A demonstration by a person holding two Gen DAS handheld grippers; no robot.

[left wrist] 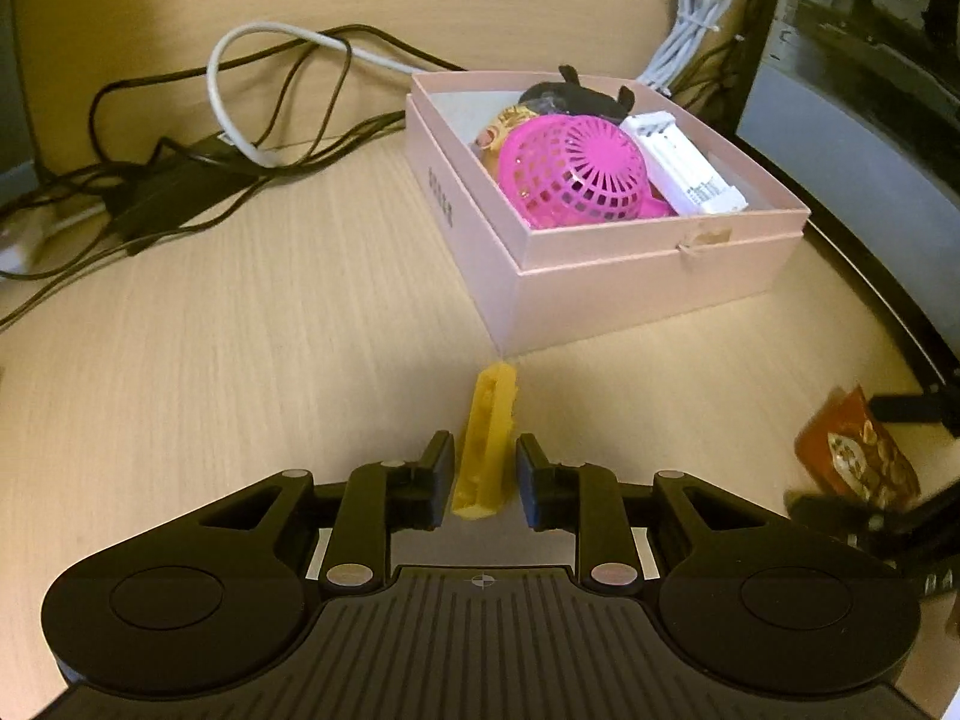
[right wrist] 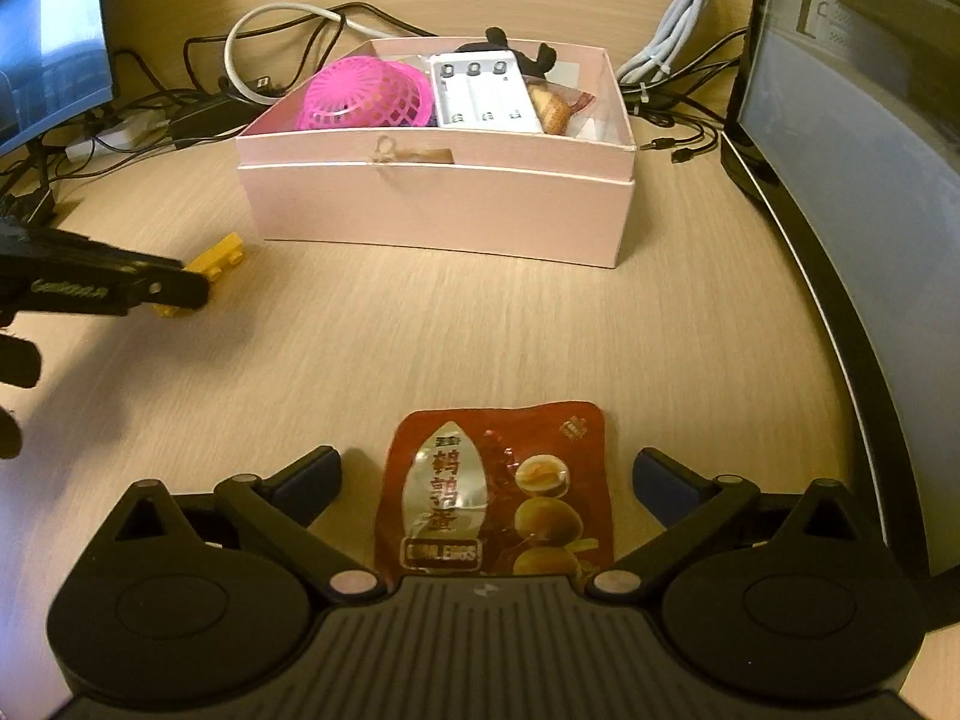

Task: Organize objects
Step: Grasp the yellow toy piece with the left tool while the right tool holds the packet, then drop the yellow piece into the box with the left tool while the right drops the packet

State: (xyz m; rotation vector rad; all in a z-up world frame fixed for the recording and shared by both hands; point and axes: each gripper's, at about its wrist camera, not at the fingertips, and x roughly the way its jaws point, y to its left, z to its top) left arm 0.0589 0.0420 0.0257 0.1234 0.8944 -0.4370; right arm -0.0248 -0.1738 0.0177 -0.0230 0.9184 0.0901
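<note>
Yellow block (left wrist: 487, 450) lies lengthwise between the left tool's (left wrist: 485, 480) barely parted pads, pointing up-frame toward the pink box (left wrist: 600, 276). Right tool (right wrist: 486, 483) gapes wide, straddling the upright snack packet (right wrist: 498, 492) on the worktop (right wrist: 420, 330), untouched.

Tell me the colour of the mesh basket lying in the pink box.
The mesh basket is bright magenta pink, clearest in the left wrist view, inside the pale pink box.

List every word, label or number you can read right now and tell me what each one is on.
"QUAIL EGGS": red foil snack packet between the open right gripper fingers; the letters are soft.
Large Chinese characters on the packet's silver panel: visible, not reliably readable.
Dark lettering on the pink cardboard box side: too blurred.
Grey lettering on the left gripper arm: too blurred.
Small print on the white battery charger: too small.
</note>
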